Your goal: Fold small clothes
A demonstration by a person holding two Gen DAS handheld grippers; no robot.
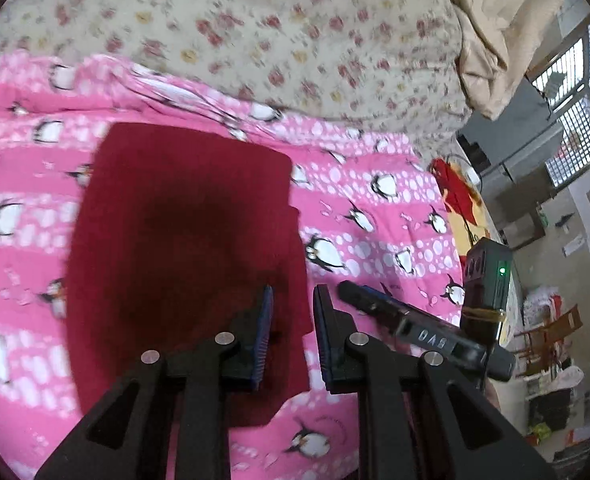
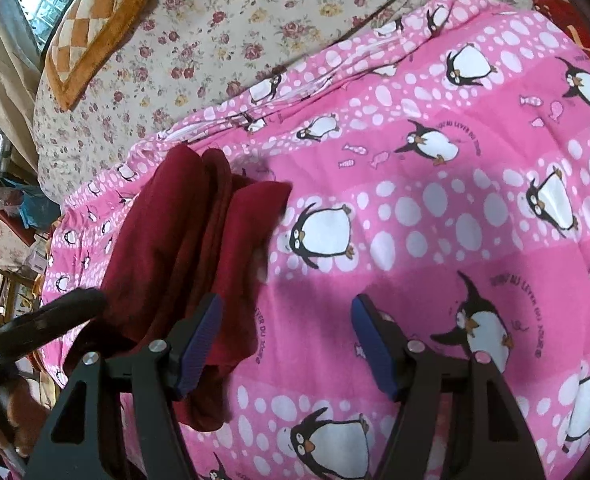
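Now, garment: dark red cloth lies folded on the pink penguin quilt, its layered edge showing in the right wrist view.
Left tongs: slightly apart above the cloth's right edge, gripping nothing.
Right tongs: wide apart over quilt, beside the cloth.
Behind: floral bedspread.

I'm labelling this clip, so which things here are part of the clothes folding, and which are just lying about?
Part of the job:
dark red garment, folded on the pink penguin sheet
left gripper, open above the garment
right gripper, open above the sheet

Lying about:
floral bedcover
orange checked cushion
beige cloth
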